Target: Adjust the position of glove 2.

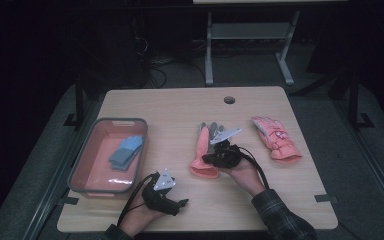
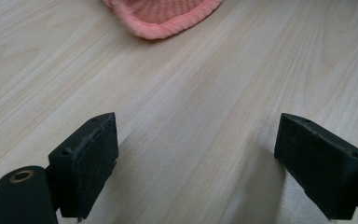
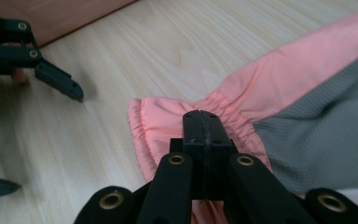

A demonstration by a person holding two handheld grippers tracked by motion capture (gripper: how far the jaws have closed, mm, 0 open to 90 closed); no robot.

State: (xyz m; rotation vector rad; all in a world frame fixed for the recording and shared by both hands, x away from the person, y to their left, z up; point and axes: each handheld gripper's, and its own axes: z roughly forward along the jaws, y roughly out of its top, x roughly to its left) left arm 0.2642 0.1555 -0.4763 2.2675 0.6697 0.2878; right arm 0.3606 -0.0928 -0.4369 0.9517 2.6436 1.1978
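Two pink gloves lie on the tabletop (image 1: 180, 107). Right tongs (image 3: 203, 122) are pressed fully together over the cuff of the nearer glove (image 1: 204, 150), though no cloth shows between them. Left tongs (image 2: 196, 163) stand wide apart, holding nothing, just short of that cuff. Beyond this glove lies the second glove (image 1: 276, 138).

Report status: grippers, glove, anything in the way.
Right gripper jaws shut on near glove at its cuff. Left gripper jaws open, nothing between, over bare table. Second glove lies apart. Nothing in the way.
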